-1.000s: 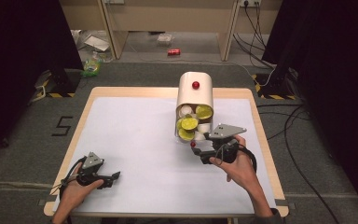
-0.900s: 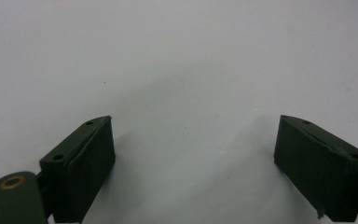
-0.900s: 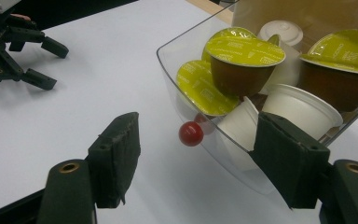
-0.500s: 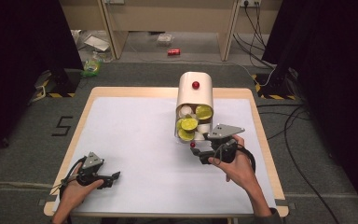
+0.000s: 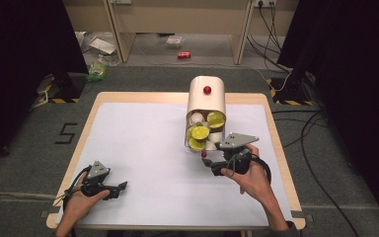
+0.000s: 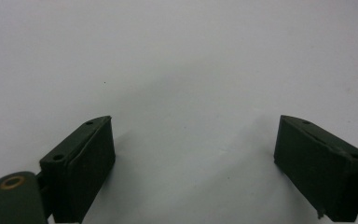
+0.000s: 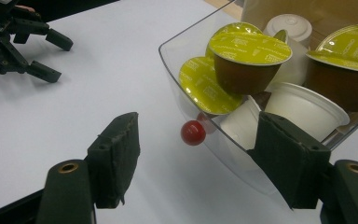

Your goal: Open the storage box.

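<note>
Hovering at the front of the clear drawer (image 7: 223,154) of the capsule dispenser (image 5: 206,101), the right gripper (image 5: 206,163) is seen with its fingers (image 7: 114,158) partly open and nothing clamped between them; the small red knob (image 7: 193,132) on the drawer's front sits in the gap, apart from both pads. The drawer is drawn out toward the person and is loaded with green-lidded capsules (image 7: 249,49) and white capsules (image 7: 303,109), piled loosely. The dispenser is stood at the far middle of the white table (image 5: 143,143), a second red knob (image 5: 207,90) showing on its cream top.

The step in hand is judged to be the approach to the drawer knob, either for a pull or a push of the drawer. A short advance is called for next, so that the knob is centred between the pads, and then a closing on it; the knob is small and round, so a slip is to be guarded against.

The left gripper (image 5: 121,189) is rested low on the near left of the table, fingers (image 6: 81,163) spread wide and empty, well apart from the work
</note>
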Available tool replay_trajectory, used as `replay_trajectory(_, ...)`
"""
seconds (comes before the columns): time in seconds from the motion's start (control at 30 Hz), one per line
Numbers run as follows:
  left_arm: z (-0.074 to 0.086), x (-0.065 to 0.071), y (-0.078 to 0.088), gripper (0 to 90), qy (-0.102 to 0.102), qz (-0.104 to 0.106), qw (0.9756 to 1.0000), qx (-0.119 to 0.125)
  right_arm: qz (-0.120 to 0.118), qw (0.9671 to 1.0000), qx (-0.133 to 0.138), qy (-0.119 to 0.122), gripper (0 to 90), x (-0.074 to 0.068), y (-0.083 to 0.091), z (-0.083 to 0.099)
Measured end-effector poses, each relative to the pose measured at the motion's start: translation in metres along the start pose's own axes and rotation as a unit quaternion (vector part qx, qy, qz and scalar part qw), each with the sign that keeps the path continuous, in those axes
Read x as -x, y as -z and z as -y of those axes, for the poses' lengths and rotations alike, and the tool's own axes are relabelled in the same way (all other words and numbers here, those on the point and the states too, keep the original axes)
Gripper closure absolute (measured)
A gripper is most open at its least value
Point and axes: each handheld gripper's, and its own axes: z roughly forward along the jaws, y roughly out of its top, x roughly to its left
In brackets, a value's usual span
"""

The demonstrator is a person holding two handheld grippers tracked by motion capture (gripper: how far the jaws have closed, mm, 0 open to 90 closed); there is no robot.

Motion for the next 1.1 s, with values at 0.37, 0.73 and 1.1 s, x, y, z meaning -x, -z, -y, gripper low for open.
replay_trajectory(0.37, 0.0, 0.0, 0.0, 11.5, 0.0, 0.0, 1.0, 0.0, -0.003, 1.0, -0.003, 0.0, 31.6, -0.001, 0.0007, 0.001)
replay_trajectory(0.73, 0.0, 0.0, 0.0, 11.5, 0.001, 0.0, 1.0, 0.0, -0.009, 0.9999, -0.007, -0.002, 31.9, -0.0007, 0.002, 0.0012)
replay_trajectory(1.1, -0.0001, 0.0, -0.0001, 11.5, 0.0, 0.0, 1.0, -0.001, 0.027, 0.9982, 0.051, -0.018, 31.4, 0.0022, 0.0079, -0.0046)
